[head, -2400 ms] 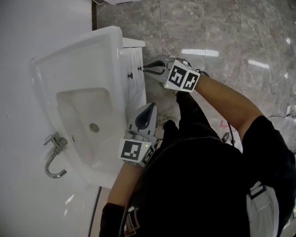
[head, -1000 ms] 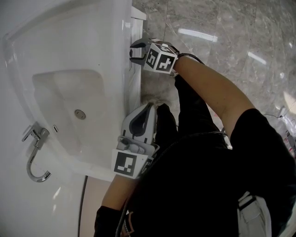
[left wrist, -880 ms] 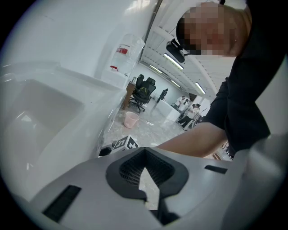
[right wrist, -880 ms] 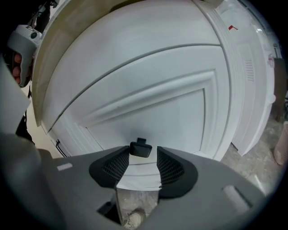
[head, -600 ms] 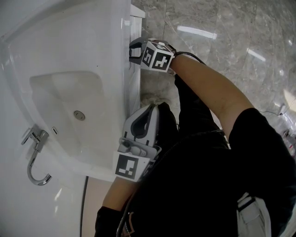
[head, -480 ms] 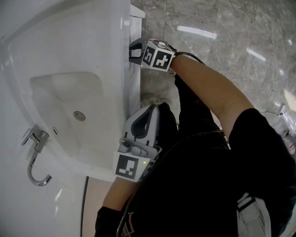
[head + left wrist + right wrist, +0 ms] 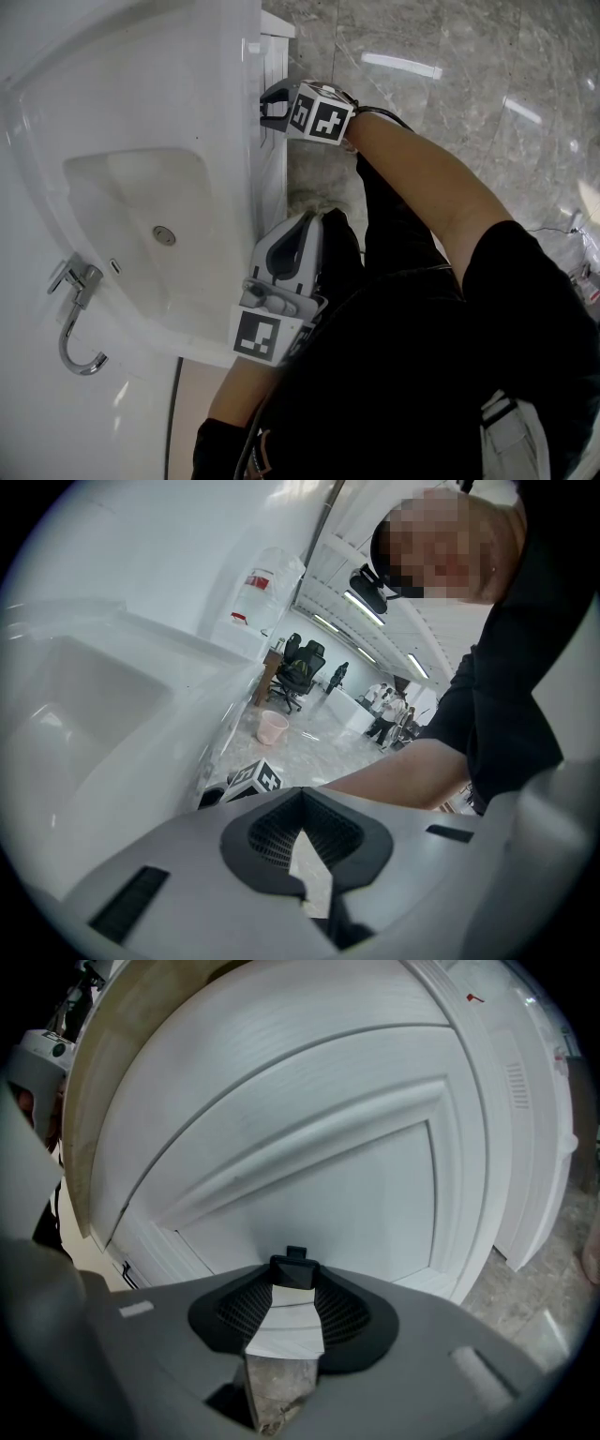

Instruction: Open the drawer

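- Drawer front (image 7: 309,1166), white and panelled, looks shut in the vanity under the washbasin (image 7: 225,56).
- Right gripper (image 7: 270,99) is at the front's small dark knob (image 7: 295,1267). Its jaws stand apart and have just been closing, with the knob between their tips and no clear squeeze on it.
- Left gripper (image 7: 305,223) hangs beside the basin's near edge, jaws together on nothing.
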The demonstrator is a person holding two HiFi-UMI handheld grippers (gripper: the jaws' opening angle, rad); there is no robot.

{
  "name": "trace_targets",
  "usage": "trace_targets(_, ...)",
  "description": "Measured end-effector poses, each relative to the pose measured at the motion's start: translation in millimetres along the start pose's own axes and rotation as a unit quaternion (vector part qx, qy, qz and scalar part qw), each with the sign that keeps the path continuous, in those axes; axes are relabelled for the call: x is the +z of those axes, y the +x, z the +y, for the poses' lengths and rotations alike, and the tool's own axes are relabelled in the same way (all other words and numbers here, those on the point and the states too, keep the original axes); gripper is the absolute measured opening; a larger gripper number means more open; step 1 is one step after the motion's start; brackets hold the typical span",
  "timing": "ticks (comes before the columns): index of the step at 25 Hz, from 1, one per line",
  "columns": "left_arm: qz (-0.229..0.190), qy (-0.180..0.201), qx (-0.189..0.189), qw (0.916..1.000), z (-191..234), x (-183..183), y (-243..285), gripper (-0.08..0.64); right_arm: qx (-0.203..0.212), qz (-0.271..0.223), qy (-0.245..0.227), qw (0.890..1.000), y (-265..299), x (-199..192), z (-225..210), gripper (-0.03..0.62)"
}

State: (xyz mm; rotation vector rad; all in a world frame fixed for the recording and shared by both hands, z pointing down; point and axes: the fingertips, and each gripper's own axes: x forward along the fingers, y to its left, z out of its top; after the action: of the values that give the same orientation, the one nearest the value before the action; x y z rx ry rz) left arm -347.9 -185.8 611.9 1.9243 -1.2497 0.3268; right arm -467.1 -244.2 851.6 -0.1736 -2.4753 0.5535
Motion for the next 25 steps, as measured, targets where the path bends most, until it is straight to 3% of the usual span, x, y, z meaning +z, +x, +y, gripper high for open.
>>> trace_targets(9, -0.017, 0.004, 0.005, 0.9998, 1, 6, 1, 0.000, -0.001, 0.001, -0.007, 1.000, -1, -1, 0, 0.135)
trace_targets(12, -0.003, 0.002, 0.003, 1.0000, 1, 1, 0, 0.000, 0.000, 0.000, -0.003, 1.000, -11, -11, 1, 0.135)
trace_targets(15, -0.016, 0.007, 0.005, 0.9998, 2, 6, 1, 0.000, 0.002, -0.002, 0.010, 1.000, -26, -23, 4, 0.137)
trace_targets(25, 0.005, 0.011, 0.009, 0.9999, 0, -1, 0, 0.000, -0.001, 0.005, 0.009, 1.000, -45, -38, 6, 0.137)
